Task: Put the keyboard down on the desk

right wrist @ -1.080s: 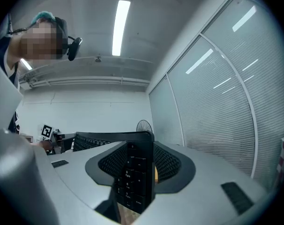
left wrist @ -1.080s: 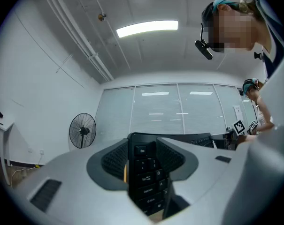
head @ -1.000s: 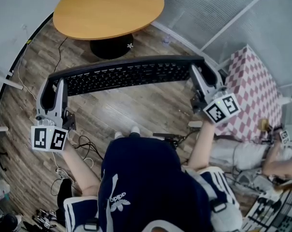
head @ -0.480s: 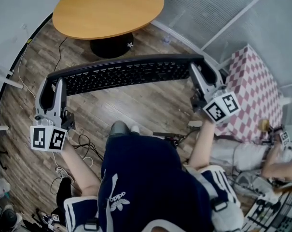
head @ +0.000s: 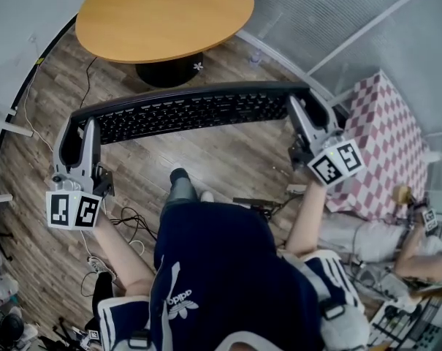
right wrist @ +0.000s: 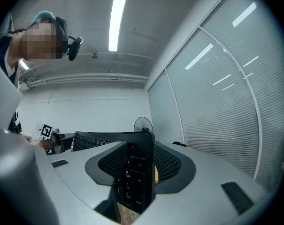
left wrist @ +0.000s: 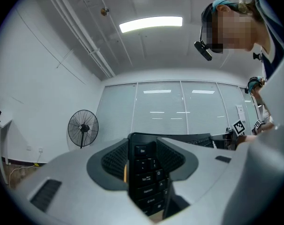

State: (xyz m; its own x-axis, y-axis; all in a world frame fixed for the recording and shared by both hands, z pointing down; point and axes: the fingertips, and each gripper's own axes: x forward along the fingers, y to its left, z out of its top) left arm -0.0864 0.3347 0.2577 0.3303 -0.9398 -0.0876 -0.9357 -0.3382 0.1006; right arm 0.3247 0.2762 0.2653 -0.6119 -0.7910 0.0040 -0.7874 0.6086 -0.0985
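Carrying step. My left gripper (head: 79, 131) and right gripper (head: 309, 114) each pinch one end of keyboard (head: 191, 115), held up over floor (head: 235, 163). Desk (head: 162, 13) ahead, well apart. Next: step closer, lower flat.

The place looked like an office room used as a recording space. Glass partition walls (right wrist: 217, 93) with fine blinds closed it in, 1 long strip light (left wrist: 151, 24) sat in the ceiling, and 1 pedestal fan (left wrist: 83, 127) stood by a white wall. A round wooden desk (head: 162, 13) stood on wood-plank flooring (head: 228, 156), where loose cables (head: 129, 216) trailed.
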